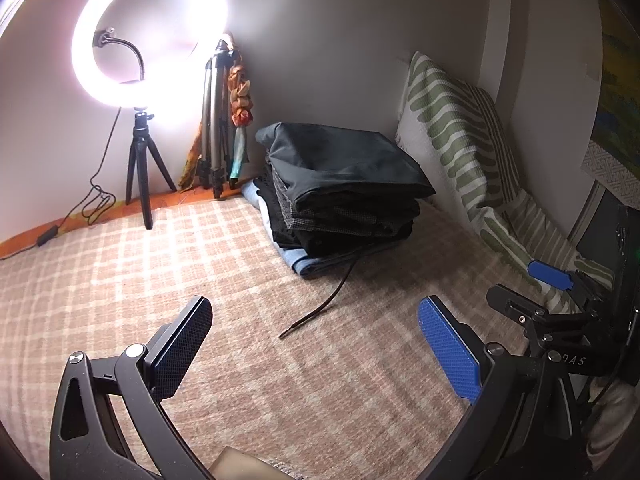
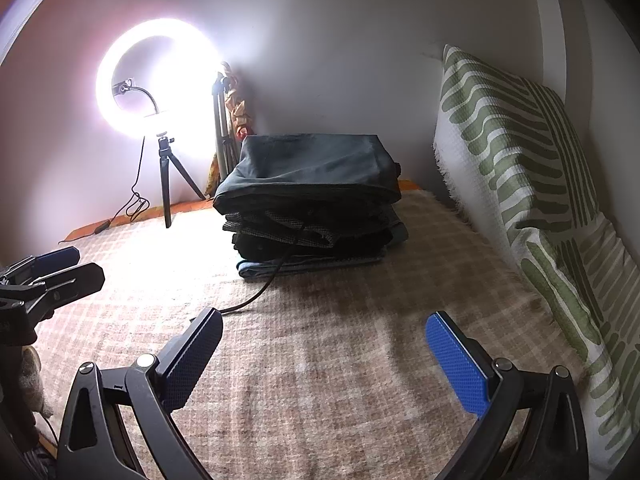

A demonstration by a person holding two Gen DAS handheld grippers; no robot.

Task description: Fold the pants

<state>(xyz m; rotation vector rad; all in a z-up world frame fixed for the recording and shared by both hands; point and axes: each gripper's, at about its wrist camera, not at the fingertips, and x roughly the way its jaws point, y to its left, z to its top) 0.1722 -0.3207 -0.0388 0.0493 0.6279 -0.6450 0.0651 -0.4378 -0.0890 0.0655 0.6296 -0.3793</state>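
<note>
A stack of folded pants sits at the back of the checked blanket, with dark greenish-black pants on top and a light blue pair at the bottom. It also shows in the right wrist view. A dark drawstring trails from the stack onto the blanket. My left gripper is open and empty, well in front of the stack. My right gripper is open and empty, also short of the stack. The right gripper shows at the right edge of the left wrist view.
A lit ring light on a small tripod stands at the back left with its cable. A folded silver tripod leans in the corner. A green-striped pillow lines the right wall. The checked blanket covers the surface.
</note>
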